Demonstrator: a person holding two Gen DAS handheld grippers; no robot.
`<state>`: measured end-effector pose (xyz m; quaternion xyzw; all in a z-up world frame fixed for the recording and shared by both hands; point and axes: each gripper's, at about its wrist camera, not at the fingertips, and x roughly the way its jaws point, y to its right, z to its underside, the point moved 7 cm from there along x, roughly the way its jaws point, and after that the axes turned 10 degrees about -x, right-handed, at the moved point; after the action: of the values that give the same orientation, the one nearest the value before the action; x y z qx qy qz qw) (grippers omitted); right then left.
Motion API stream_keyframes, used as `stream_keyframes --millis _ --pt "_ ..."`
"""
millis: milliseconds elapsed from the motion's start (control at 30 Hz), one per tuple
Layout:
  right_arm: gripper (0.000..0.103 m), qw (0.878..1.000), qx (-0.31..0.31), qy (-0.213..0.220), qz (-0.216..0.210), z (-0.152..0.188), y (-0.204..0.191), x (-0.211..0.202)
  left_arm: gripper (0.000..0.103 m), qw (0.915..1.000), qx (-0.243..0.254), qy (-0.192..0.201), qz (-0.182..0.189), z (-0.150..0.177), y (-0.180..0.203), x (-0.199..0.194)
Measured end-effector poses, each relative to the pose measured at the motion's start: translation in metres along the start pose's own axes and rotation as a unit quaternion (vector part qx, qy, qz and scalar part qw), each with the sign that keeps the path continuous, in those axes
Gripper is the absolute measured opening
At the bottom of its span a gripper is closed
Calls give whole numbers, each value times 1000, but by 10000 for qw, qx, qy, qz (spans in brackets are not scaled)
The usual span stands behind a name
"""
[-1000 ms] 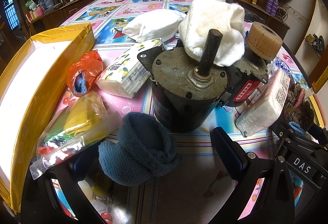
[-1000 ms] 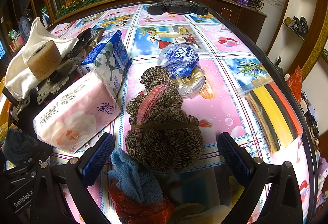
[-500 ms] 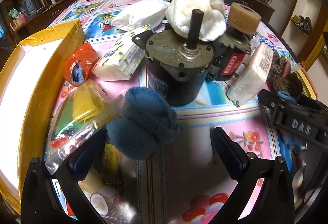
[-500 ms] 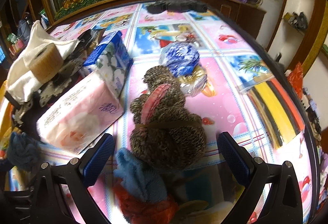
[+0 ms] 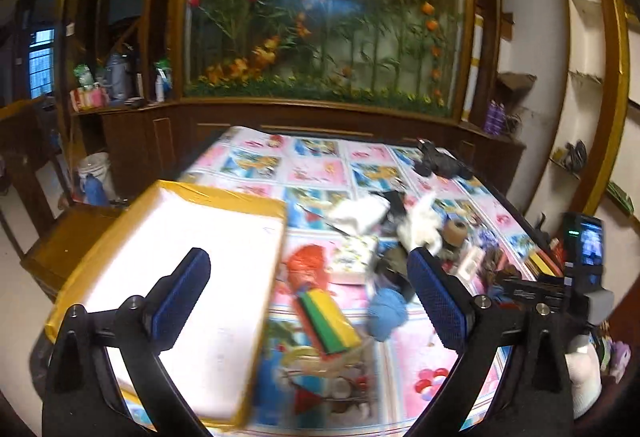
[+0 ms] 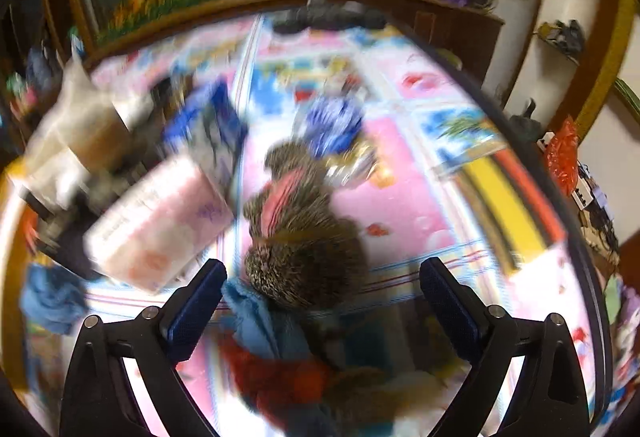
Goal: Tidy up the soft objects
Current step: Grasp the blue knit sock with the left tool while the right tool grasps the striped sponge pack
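I have both grippers, left (image 5: 308,301) and right (image 6: 322,307), spread and holding nothing; the brown knitted bundle (image 6: 304,237) lies on the table just ahead of the right one; I judge it light and squashy, best pinched across its thick middle.

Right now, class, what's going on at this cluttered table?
A person holds two grippers over a table strewn with soft things. The left hand-held gripper is open and empty, above the yellow-edged box and a blue knitted ball. The right hand-held gripper is also open, just short of the brown knitted bundle. Nothing is gripped.
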<state>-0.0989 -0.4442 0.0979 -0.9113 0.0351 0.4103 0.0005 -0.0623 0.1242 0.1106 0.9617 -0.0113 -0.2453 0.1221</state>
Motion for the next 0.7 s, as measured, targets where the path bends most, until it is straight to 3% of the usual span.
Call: stream_keyframes --millis 67,167,200,267,400,700 --pt "100 9971 -27 747 147 -7 1 -40 99 9999 -119 66 -1 -6 -13 -4" --pt "102 9798 -298 1972 174 -13 -7 -90 99 9996 -192 -211 53 3 -20 7" --pt "102 9794 -392 1980 63 -12 -11 -90 99 9992 -208 -338 46 11 -20 13" --pt "102 9867 -409 1565 132 -10 -12 -77 99 9978 -164 -648 41 32 -16 23" --pt "102 9913 33 1316 19 3 -1 -54 99 9941 118 -1064 202 60 7 38" --pt "102 9853 538 1618 -142 10 32 -70 99 9905 843 -1036 324 79 48 47"
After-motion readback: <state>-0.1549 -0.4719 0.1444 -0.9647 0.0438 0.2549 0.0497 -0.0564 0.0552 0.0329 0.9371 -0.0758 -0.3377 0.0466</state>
